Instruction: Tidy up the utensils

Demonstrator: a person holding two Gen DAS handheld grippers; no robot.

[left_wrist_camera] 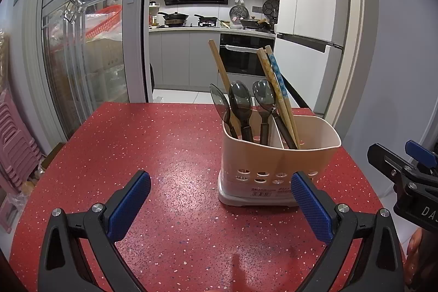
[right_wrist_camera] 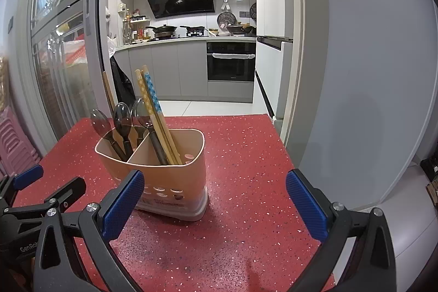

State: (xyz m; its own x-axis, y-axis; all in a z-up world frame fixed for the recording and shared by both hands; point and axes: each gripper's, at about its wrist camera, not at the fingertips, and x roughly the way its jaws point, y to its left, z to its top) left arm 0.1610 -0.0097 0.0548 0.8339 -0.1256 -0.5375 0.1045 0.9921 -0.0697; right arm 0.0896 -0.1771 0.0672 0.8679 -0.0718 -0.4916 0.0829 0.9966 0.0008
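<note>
Red speckled counter (left_wrist_camera: 142,144) carries a caddy (left_wrist_camera: 279,163) already holding spoons (left_wrist_camera: 241,100) and chopsticks (left_wrist_camera: 276,81), while left gripper (left_wrist_camera: 220,184) and right gripper (right_wrist_camera: 215,184) hover spread and empty, so sorting looks finished, withdrawal probably next.

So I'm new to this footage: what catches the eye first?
A pale two-compartment utensil holder stands on the red speckled table, with dark spoons in one side and chopsticks leaning in the other. Both grippers, left and right, hover open and empty.
</note>
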